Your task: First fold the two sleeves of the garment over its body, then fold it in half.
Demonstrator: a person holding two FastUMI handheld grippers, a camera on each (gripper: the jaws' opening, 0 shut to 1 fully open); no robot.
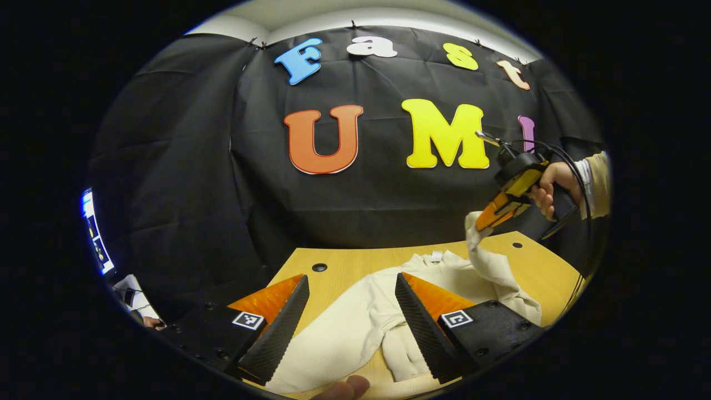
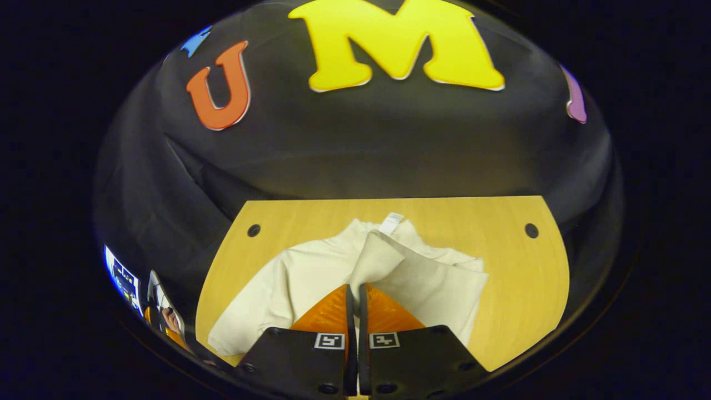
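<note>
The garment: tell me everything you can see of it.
The garment is a cream long-sleeved top of soft, thick-looking cloth, lying spread on the wooden table with its collar and a small white tag toward the booth wall. One sleeve is pinched in the right gripper, lifted off the table and hanging over the body. The other sleeve still lies out flat, under the open left gripper.

Both views look forward over the table (image 1: 344, 261) toward the wall; the right gripper view sits perhaps higher, both sharing the garment (image 2: 311, 272).
</note>
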